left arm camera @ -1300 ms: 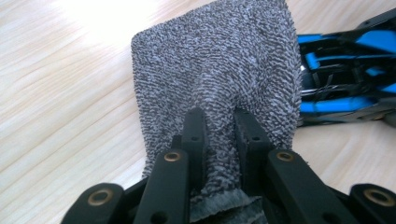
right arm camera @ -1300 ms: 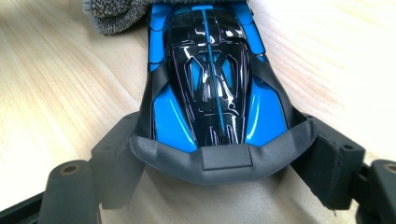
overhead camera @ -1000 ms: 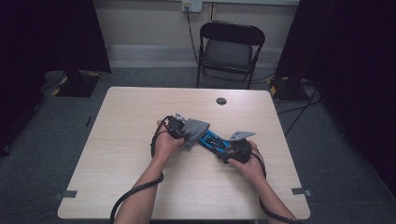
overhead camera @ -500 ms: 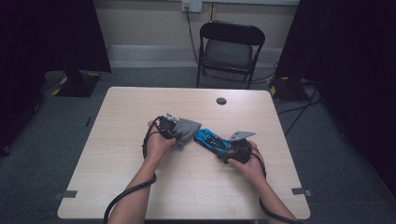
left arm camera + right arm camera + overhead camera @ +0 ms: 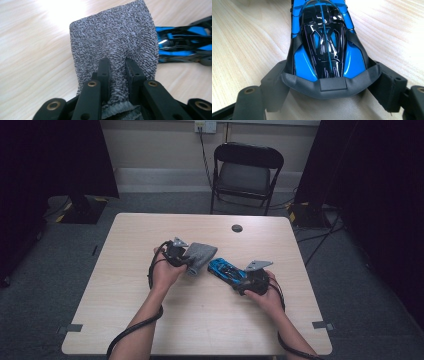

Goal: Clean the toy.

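A: What do the left tongs (image 5: pixel 117 72) have?
B: They pinch a grey cloth (image 5: pixel 201 256), lying mid-counter (image 5: pixel 130 320).
A: And the right tongs (image 5: pixel 332 85)?
B: Clamped around one end of a blue toy car (image 5: pixel 227 270), just beside the cloth, toward the counter's right edge.

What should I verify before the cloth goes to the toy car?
1. Left tongs shut on the grey cloth: ok, a fold is pinched between the jaws.
2. Right tongs clamp the blue toy car at its rear end: ok.
3. Car resting on the table: cannot tell, its wheels are hidden.
4. Cloth apart from car: ok, a gap shows in the high view.
5. Small black disc away from both hands: ok.
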### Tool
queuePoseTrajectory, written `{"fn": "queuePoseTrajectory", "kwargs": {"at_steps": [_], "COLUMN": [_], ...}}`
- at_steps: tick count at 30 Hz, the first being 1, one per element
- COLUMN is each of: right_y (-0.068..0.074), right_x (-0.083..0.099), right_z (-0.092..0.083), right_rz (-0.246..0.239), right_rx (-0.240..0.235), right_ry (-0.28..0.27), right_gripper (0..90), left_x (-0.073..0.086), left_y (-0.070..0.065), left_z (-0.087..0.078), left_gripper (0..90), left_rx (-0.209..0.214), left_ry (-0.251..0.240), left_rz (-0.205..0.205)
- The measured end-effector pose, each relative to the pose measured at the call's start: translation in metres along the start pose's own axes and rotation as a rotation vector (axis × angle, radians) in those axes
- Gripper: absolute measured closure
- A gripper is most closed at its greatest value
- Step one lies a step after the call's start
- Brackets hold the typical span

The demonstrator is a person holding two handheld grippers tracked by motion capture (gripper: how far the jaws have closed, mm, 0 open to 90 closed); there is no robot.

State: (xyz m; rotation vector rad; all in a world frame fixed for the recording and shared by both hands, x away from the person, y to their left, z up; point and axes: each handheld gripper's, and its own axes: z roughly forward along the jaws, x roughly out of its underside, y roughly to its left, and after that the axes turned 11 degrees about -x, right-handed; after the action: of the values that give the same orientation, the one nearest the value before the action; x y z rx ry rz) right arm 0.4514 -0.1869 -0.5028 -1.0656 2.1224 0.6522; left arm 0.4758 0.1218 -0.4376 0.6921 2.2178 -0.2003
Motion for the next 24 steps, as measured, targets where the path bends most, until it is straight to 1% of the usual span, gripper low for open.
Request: {"fn": "queuePoseTrajectory", "kwargs": {"at_steps": [1,2,3,4,5,6,7,8,9,10,11,12,13,14,15,16,17,18,21,22,23,24], "right_y": [0.000,0.000,0.000,0.000,0.000,0.000,0.000,0.000,0.000,0.000,0.000,0.000,0.000,0.000,0.000,0.000,0.000,0.000,0.000,0.000,0.000,0.000], "right_x": [0.000,0.000,0.000,0.000,0.000,0.000,0.000,0.000,0.000,0.000,0.000,0.000,0.000,0.000,0.000,0.000,0.000,0.000,0.000,0.000,0.000,0.000], "right_z": [0.000,0.000,0.000,0.000,0.000,0.000,0.000,0.000,0.000,0.000,0.000,0.000,0.000,0.000,0.000,0.000,0.000,0.000,0.000,0.000,0.000,0.000], "right_rz": [0.000,-0.001,0.000,-0.001,-0.001,-0.001,-0.001,-0.001,-0.001,-0.001,-0.001,-0.001,-0.001,-0.001,-0.001,-0.001,-0.001,-0.001,-0.001,-0.001,-0.001,-0.001], "right_rx": [0.000,0.000,0.000,0.000,0.000,0.000,0.000,0.000,0.000,0.000,0.001,0.001,0.000,0.000,0.000,0.000,0.000,0.000,0.000,0.000,0.000,0.000], "right_ry": [0.000,0.000,0.000,0.000,0.000,0.000,0.000,0.000,0.000,0.000,0.000,0.000,0.000,0.000,0.000,0.000,0.000,0.000,0.000,0.000,0.000,0.000], "right_gripper": [23.2,23.2,23.2,23.2,23.2,23.2,23.2,23.2,23.2,23.2,23.2,23.2,23.2,23.2,23.2,23.2,23.2,23.2,23.2,23.2,23.2,23.2], "left_x": [-0.001,-0.001,-0.004,-0.004,-0.007,-0.009,-0.009,-0.010,-0.013,-0.013,-0.014,-0.014,-0.015,-0.015,-0.014,-0.014,-0.013,-0.013,-0.012,-0.012,-0.012,-0.012], "left_y": [-0.003,-0.003,-0.011,-0.011,-0.020,-0.025,-0.025,-0.030,-0.041,-0.041,-0.048,-0.048,-0.052,-0.060,-0.064,-0.064,-0.069,-0.069,-0.081,-0.081,-0.087,-0.087], "left_z": [-0.001,-0.001,-0.001,-0.001,-0.002,-0.003,-0.003,-0.003,-0.003,-0.003,-0.001,-0.001,0.000,0.003,0.005,0.005,0.008,0.008,0.014,0.014,0.016,0.016], "left_gripper": [76.5,76.5,76.5,76.5,76.5,76.4,76.5,76.5,76.5,76.4,76.4,76.4,76.4,76.4,76.4,76.4,76.4,76.4,76.4,76.4,76.4,76.3], "left_rx": [0.003,0.003,0.022,0.022,0.043,0.057,0.057,0.070,0.089,0.089,0.104,0.104,0.105,0.120,0.127,0.127,0.138,0.138,0.158,0.158,0.161,0.161], "left_ry": [-0.008,-0.008,-0.017,-0.017,-0.032,-0.041,-0.041,-0.044,-0.051,-0.051,-0.050,-0.050,-0.053,-0.048,-0.046,-0.046,-0.036,-0.036,-0.035,-0.035,-0.027,-0.027], "left_rz": [0.007,0.007,0.027,0.027,0.043,0.049,0.049,0.059,0.084,0.084,0.100,0.100,0.112,0.122,0.122,0.122,0.137,0.137,0.151,0.151,0.178,0.178]}}
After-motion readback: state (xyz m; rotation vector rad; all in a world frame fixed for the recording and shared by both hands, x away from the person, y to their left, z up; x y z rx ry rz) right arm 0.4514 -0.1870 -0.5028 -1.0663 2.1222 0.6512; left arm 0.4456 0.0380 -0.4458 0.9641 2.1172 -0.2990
